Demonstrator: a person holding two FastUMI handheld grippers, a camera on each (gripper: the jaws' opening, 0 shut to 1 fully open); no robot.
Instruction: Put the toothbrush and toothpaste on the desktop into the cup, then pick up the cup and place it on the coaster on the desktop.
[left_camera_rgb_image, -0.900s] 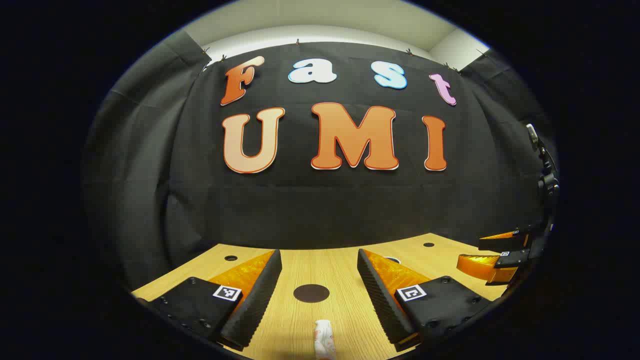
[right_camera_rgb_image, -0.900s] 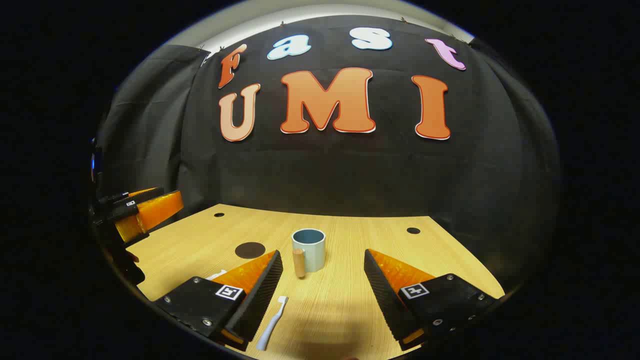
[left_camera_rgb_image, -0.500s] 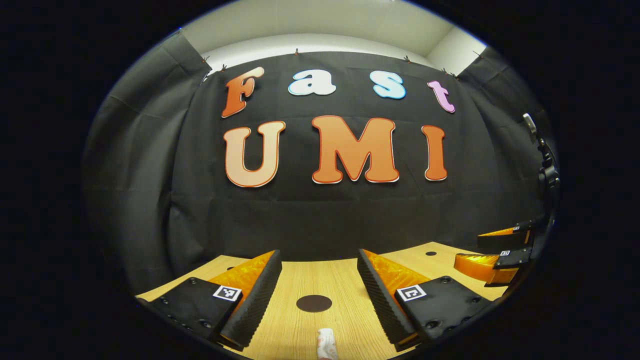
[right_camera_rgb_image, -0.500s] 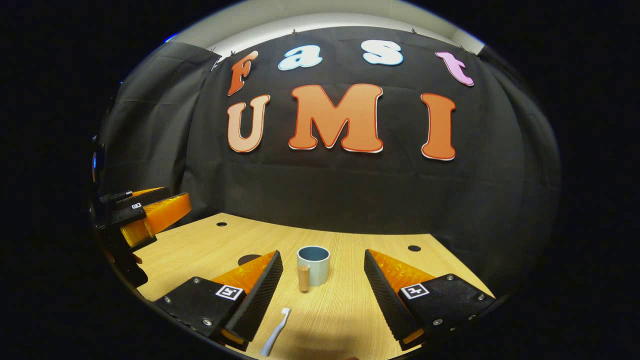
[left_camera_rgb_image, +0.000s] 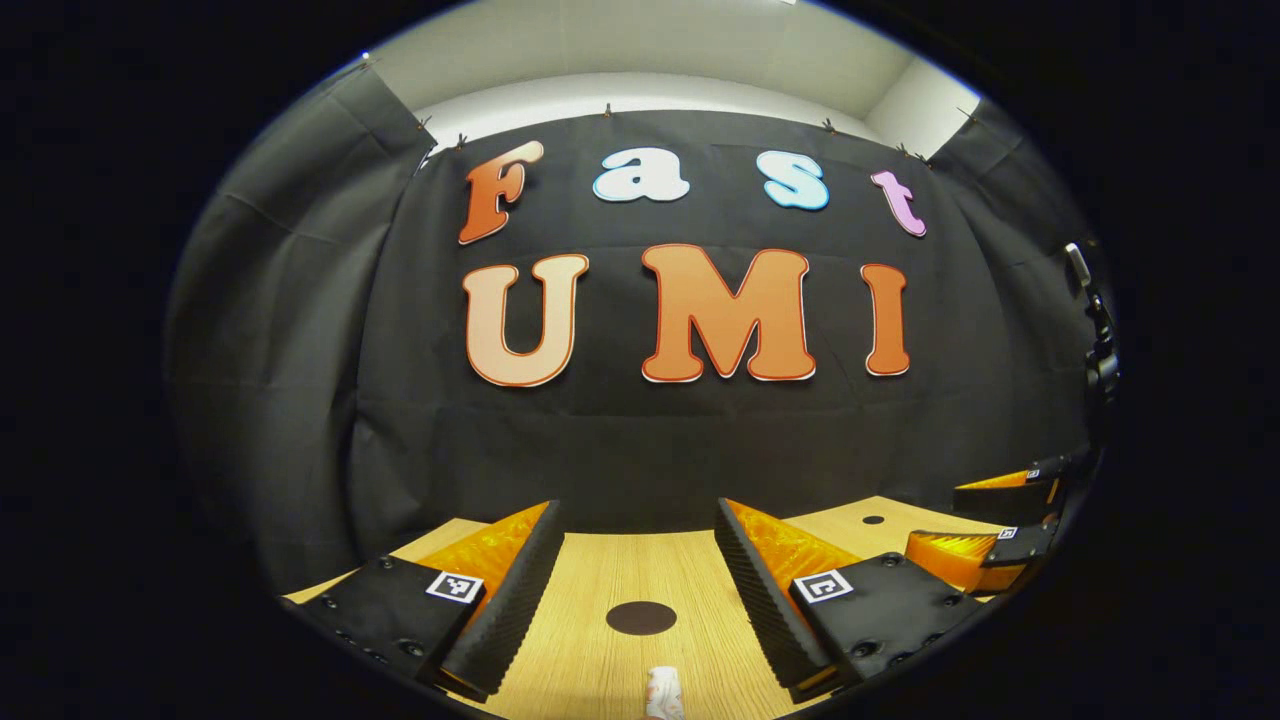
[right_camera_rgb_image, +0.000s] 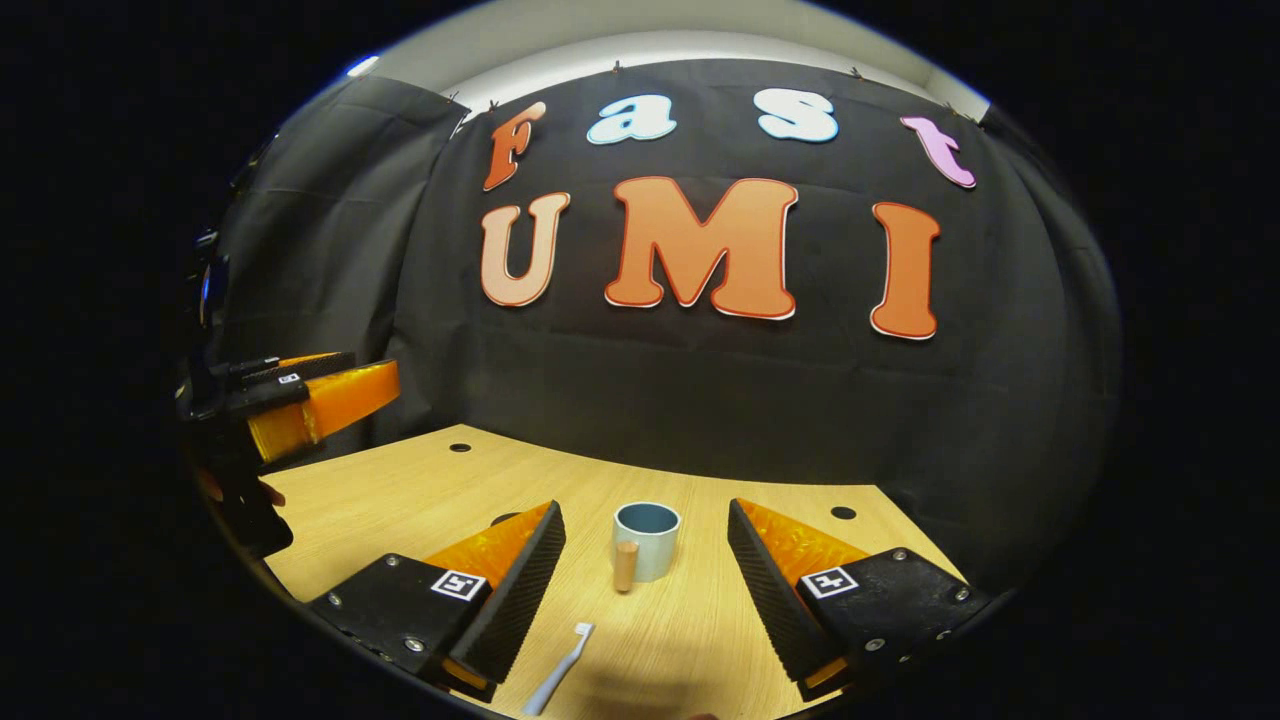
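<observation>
One toothbrush (right_camera_rgb_image: 560, 672), one toothpaste tube (left_camera_rgb_image: 664, 692), one cup (right_camera_rgb_image: 646, 540) and one coaster (left_camera_rgb_image: 641, 618) are seen lying apart on the surface (right_camera_rgb_image: 400, 490). Both the left claw (left_camera_rgb_image: 636, 545) and right claw (right_camera_rgb_image: 646, 545) are held wide open, empty.

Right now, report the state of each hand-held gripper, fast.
Left hand-held gripper: open, holding nothing, toothpaste tube lying just ahead.
Right hand-held gripper: open, holding nothing, toothbrush between its fingers, untouched.
</observation>
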